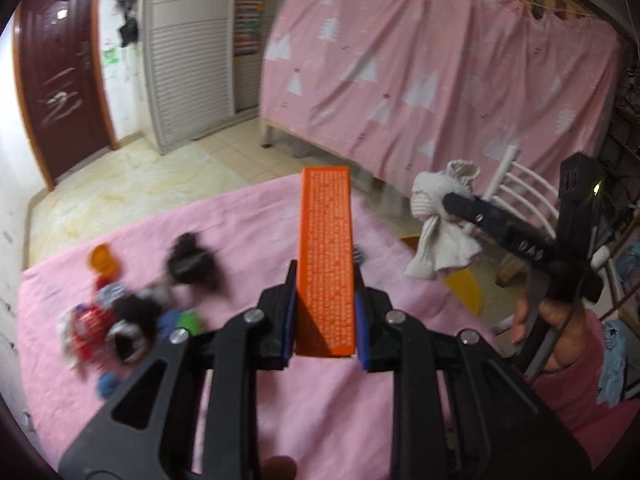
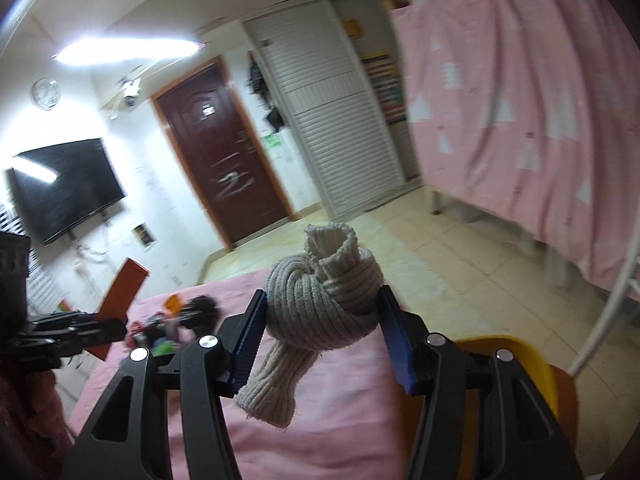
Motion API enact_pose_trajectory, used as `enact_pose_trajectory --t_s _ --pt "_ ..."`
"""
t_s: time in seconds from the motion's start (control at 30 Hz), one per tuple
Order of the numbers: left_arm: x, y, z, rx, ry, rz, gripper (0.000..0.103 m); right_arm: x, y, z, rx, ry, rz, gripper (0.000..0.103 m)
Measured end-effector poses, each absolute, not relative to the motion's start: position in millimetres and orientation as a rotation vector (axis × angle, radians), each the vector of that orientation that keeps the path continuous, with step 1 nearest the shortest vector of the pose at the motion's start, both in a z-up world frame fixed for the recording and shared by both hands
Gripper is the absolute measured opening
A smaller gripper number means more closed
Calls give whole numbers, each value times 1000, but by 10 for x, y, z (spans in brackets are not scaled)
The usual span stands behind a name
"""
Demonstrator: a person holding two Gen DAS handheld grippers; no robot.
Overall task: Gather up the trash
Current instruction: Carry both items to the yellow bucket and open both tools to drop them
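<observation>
Left tongs [image 1: 326, 276] around orange box [image 1: 326, 256]

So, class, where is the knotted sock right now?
The knotted sock is clamped in the right tool, held up over the pink-covered table; in the left wrist view it hangs right of the orange box.

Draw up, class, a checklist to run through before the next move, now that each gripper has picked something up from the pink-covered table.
1. Orange box clamped between the left gripper fingers: ok.
2. Knotted sock clamped in the right gripper: ok.
3. Both items lifted off the pink cloth: ok.
4. Yellow bin close below the right gripper: ok, though only its rim shows.
5. Room inside the bin: cannot tell.
6. Table cleared: not ok; a pile of small items remains.
</observation>
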State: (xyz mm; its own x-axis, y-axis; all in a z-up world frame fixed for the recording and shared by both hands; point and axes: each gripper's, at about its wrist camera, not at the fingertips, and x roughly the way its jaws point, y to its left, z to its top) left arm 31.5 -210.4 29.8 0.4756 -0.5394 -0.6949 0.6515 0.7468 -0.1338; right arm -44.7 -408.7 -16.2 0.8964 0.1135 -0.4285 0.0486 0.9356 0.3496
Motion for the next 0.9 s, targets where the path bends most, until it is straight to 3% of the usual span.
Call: enact_pose_trajectory --t_s 0.13,0.4,0.5,0.63,0.9 --pt "362 -2558 272 148 825 -800 22 -488 -4363 -309 364 470 -52 50" --pt "356 -3411 87 179 912 -894 22 -613 -4895 -485 421 475 -135 68" --pt "323 -3678 15 199 941 -906 23 -753 -5052 -472 437 444 -199 70" --pt "298 -3907 -71 223 964 -896 63 -897 -5256 -481 488 416 -234 72" --pt "286 -3872 -71 210 966 -855 66 -876 -5212 -462 487 414 -203 73"
